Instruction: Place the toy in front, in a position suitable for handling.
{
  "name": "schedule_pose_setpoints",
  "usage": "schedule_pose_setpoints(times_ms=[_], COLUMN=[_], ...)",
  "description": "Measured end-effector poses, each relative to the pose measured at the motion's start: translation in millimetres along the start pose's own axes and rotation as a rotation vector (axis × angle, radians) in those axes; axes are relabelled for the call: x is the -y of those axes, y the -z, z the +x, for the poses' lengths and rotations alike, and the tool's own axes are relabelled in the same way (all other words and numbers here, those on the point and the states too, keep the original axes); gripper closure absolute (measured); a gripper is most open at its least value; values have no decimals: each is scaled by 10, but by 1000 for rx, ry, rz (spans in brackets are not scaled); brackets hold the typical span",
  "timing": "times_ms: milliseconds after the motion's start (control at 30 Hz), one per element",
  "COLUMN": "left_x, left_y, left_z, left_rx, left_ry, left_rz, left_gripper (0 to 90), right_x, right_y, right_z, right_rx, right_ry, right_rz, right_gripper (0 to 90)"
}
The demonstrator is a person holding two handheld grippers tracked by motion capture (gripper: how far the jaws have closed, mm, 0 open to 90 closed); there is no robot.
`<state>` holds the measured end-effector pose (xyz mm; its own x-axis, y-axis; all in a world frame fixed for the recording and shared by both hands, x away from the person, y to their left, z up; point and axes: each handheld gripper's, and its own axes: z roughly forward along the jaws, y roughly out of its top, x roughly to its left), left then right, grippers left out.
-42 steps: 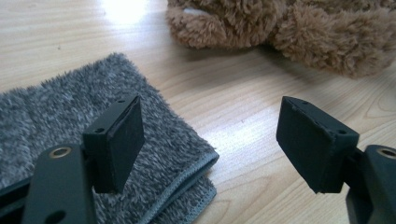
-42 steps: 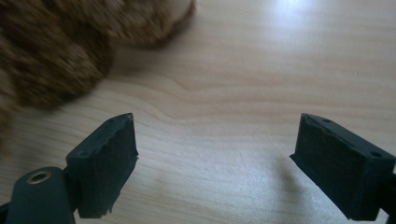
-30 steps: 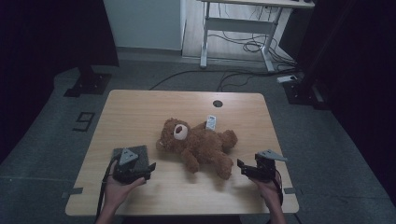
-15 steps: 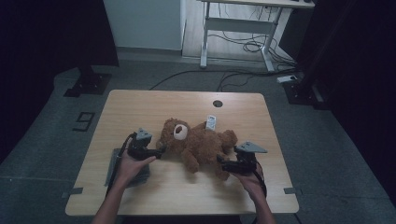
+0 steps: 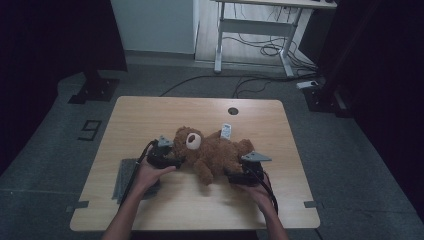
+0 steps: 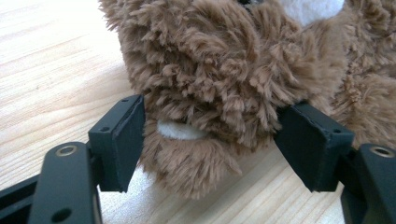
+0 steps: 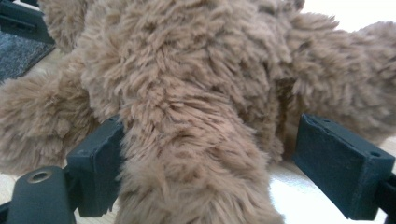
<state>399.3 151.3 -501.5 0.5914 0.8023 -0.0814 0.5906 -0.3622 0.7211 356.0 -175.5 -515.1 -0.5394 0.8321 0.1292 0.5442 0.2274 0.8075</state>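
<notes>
Bear [image 5: 212, 155] lying on back mid-table [image 5: 150, 115], long axis running across table: head toward left gripper [image 5: 176, 161], legs toward right gripper [image 5: 231, 177].

Left gripper [image 6: 210, 140] straddling head from the side, jaws spread; fur brushing both pads [image 6: 123, 135], no squeeze yet; jaws just been narrowing.

Right gripper [image 7: 208, 163] straddling a leg, jaws spread; near pad [image 7: 100, 158] touching fur, far pad clear.

Both grippers equally near, facing inward from opposite ends.

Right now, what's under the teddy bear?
The teddy bear lies on the bare wooden table. Its white tag pokes out behind. Whatever sits directly beneath its body is covered.
</notes>
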Motion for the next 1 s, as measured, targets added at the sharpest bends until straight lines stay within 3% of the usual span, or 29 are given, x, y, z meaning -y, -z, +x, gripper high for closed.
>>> schedule_pose_setpoints(times_ms=[200,233,333,400,433,467,500,600,733,867,1000], left_x=[27,36,58,64,70,76,89,96,97,88,92], left_y=[-43,-48,-71,-72,-69,-62,-42,-9,93,260,338], left_z=[-11,-22,-55,-56,-56,-53,-53,-69,-133,-232,-281], left_rx=[8,5,-8,-3,1,11,25,36,89,119,135], left_ry=[-13,-25,-60,-64,-61,-53,-48,-49,-36,-47,-45], left_rz=[28,29,44,48,48,46,35,26,-2,-42,-52], left_gripper=[355,378,471,539,539,601,623,672,713,761,782], right_x=[37,56,62,66,66,80,86,87,62,62,51], right_y=[-102,-129,-150,-154,-154,-158,-160,-138,-46,29,93], right_z=[22,26,36,37,37,24,10,-42,-110,-178,-193], right_rx=[-14,-31,-32,-23,-23,-12,-14,-20,-14,-41,-61], right_ry=[4,10,29,42,42,53,50,50,48,54,62], right_rz=[46,58,72,78,78,68,63,39,-4,-27,-52], right_gripper=[183,271,370,464,464,547,574,616,650,663,673])
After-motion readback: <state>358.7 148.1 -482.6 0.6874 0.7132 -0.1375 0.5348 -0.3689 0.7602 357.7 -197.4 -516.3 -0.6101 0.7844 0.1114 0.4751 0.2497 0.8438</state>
